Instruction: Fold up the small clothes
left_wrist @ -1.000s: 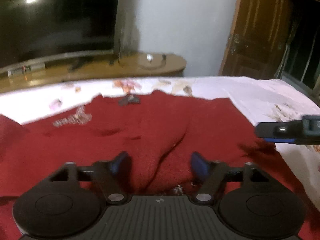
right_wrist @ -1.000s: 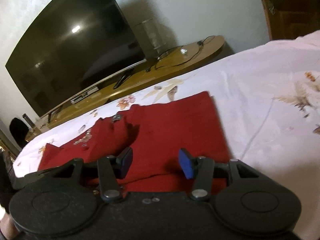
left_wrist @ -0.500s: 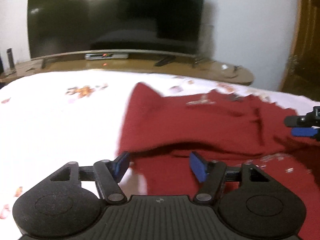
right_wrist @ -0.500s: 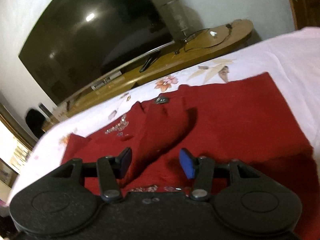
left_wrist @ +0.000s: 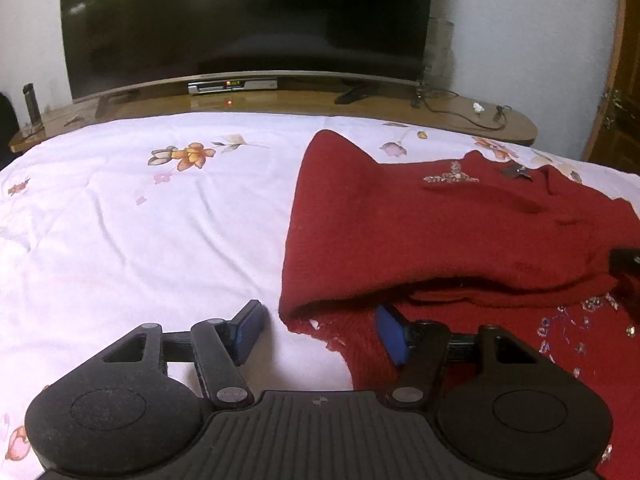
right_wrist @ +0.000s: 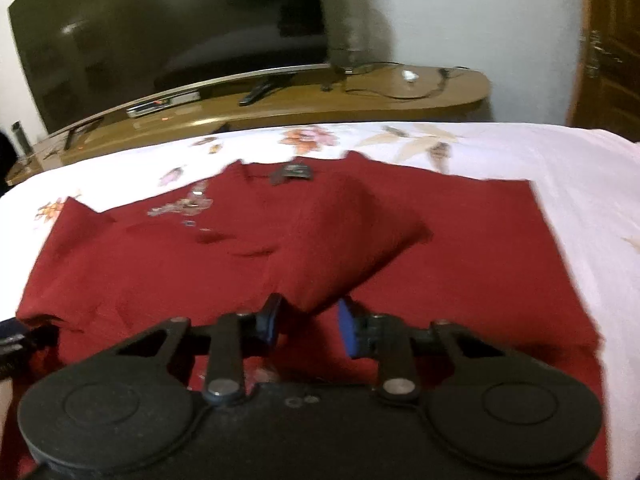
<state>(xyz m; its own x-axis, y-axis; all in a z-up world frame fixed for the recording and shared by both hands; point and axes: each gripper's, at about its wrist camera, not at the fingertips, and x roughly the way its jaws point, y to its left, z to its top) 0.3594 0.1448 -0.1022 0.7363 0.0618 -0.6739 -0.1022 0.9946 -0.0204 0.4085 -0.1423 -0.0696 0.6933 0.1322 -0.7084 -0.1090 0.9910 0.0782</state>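
A dark red knitted garment (left_wrist: 440,232) with sequin trim lies spread on a white floral bedsheet (left_wrist: 140,240). My left gripper (left_wrist: 320,332) is at its near left corner. The jaws are closing with the hem edge between them; the left pad (left_wrist: 250,330) rests on bare sheet and the right pad (left_wrist: 392,336) lies against the cloth under a fold. In the right wrist view the garment (right_wrist: 460,272) has a raised fold (right_wrist: 344,240) that narrows to a tip between my right gripper's (right_wrist: 308,326) closing jaws, with small gaps still showing beside the pads.
A large dark television (left_wrist: 248,20) stands on a long wooden console (left_wrist: 460,114) behind the bed, with a set-top box (left_wrist: 232,86) and cables. A brown door (right_wrist: 612,48) is at the right. Bare sheet (right_wrist: 600,200) lies right of the garment.
My left gripper has travelled left from the garment's middle to its left corner. My right gripper has shifted over the raised fold and its jaws have narrowed around it.
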